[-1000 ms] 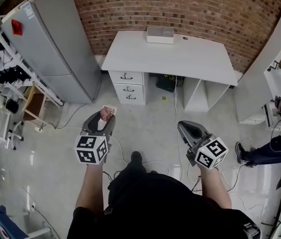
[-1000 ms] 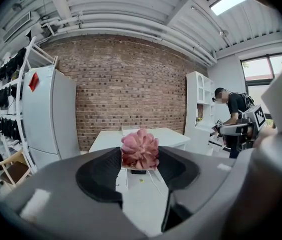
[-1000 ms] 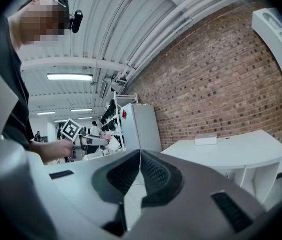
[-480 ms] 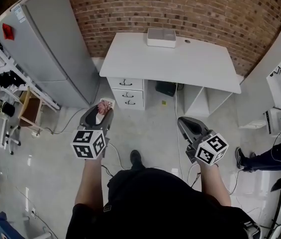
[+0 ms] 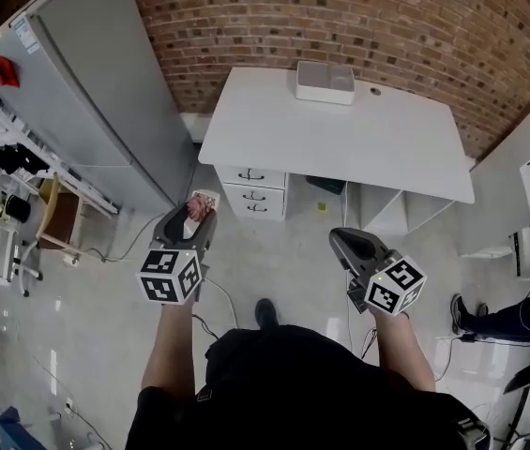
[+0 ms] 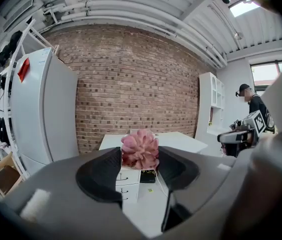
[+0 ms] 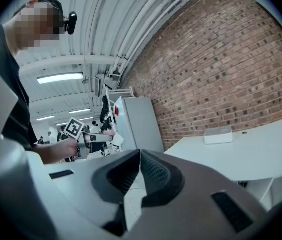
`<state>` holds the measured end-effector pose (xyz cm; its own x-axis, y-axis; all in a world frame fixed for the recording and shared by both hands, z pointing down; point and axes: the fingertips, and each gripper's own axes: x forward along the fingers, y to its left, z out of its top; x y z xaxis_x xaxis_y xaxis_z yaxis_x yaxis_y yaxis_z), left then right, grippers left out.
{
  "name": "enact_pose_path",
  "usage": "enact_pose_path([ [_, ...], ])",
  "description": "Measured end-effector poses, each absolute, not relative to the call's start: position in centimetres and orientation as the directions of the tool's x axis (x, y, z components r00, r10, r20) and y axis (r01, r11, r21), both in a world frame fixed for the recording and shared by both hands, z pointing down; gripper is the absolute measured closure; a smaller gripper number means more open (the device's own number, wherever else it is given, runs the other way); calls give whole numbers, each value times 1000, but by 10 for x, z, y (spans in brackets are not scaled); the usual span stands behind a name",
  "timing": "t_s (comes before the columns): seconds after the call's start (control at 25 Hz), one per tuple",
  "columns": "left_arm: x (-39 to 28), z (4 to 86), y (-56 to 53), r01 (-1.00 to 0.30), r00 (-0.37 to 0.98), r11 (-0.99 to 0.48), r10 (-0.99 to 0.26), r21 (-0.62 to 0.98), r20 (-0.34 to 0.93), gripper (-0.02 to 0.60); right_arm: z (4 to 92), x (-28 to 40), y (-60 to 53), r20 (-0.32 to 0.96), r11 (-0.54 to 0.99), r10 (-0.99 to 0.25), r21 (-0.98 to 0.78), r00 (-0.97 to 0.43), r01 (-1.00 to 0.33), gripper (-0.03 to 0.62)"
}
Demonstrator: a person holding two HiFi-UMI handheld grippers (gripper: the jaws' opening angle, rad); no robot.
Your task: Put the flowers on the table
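Carrying step: pink flower (image 6: 140, 146) clamped between the jaws of the left gripper (image 5: 189, 225), above the floor (image 5: 279, 251) and short of the white table (image 5: 340, 139). Right gripper (image 7: 140, 160) jaws together, empty. Next, probably: reach over the tabletop, lower, release.

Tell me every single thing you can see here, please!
brick wall: one, red-brown, at the back
table: one, white, against the brick wall
box: one, white, at the table's back edge
drawer unit: one, white, under the table's left end
fridge: one, grey, left of the table
flower: one, pink, pinched between grey jaws
other person: one, dark clothes, far right
left gripper: one, grey, shut on the flower
right gripper: one, grey, jaws together, empty
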<state>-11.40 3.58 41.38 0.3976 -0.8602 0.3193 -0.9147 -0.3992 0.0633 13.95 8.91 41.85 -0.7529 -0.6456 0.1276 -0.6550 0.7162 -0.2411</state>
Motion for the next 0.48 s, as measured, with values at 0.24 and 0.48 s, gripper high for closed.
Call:
enact_pose_path([
  [0.24,-145,428,-10,-915,400,-392,-855,95,329,351,416,116,31,145,706,-652,-242,-745,-665,582],
  [0.48,-172,424,-46,-913,406,-397,-861,93,307,351,404,85,-6,156,721,-640,-215,-752,-658,582],
])
